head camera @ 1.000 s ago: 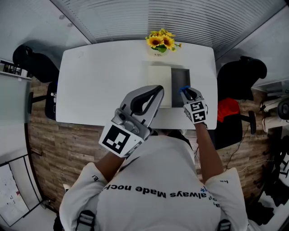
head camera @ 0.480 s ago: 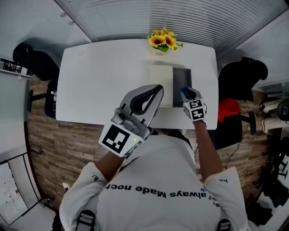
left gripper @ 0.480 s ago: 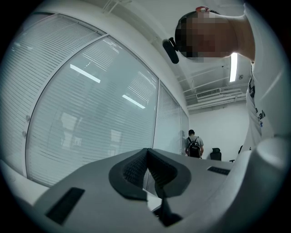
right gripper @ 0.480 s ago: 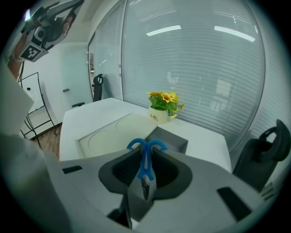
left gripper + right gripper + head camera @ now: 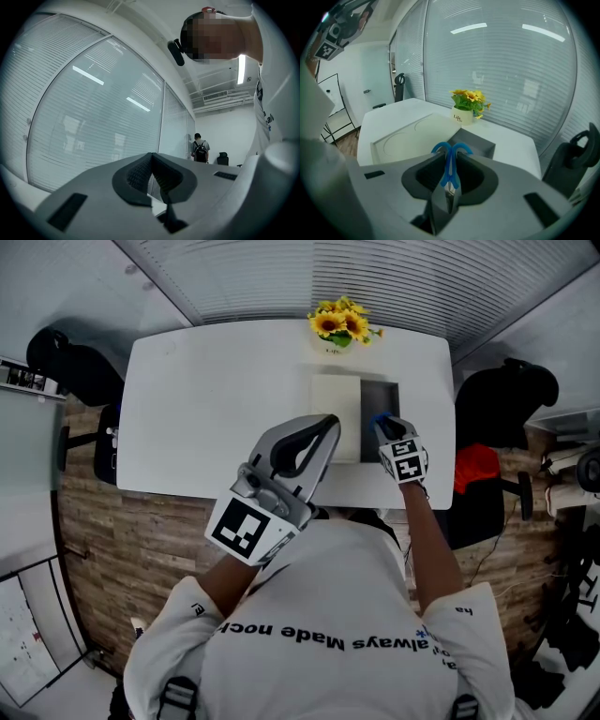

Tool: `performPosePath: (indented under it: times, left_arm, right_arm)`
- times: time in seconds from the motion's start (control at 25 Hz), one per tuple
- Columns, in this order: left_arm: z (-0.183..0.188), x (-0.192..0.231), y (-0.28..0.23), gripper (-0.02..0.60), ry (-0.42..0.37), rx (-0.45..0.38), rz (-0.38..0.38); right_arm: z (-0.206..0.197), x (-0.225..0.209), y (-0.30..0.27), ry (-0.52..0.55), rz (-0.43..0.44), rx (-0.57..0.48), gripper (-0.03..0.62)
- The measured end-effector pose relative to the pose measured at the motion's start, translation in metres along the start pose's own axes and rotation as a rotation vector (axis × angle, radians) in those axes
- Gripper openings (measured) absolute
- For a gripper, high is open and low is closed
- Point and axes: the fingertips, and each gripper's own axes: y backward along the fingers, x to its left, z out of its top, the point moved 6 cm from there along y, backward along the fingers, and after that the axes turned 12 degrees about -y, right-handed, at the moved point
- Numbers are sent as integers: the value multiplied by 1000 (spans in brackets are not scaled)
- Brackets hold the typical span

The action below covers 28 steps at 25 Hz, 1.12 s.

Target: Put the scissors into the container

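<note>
Two grippers: the right gripper has its jaws clamped on the scissors. The left gripper has its jaws pressed together on nothing and is held above the table, at 8 o'clock of the container.
Scissors, place: pinched in the right jaws over the near end of the dark, open container, not yet inside it.
Scissors, pose: the blue handle loops stick out beyond the jaw tips and the blades run back between the jaws.
Handling, a judgement: small, light and stiff. The plastic loops would give better purchase than the smooth blades. The present hold just behind the loops looks secure.
Container, place: at 5 o'clock of the flower pot, with a pale slab touching it at 9 o'clock.
Writing: the pot reads "Life". The person's shirt shows "always Made", the rest unclear.
</note>
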Motion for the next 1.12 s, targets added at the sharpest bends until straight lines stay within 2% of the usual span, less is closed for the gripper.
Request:
performPosePath:
  times: [1.12]
  left_arm:
    - [-3,8,-9,20,11,4,14]
  right_arm:
    - [-3,-7,-41,12,6,138,87]
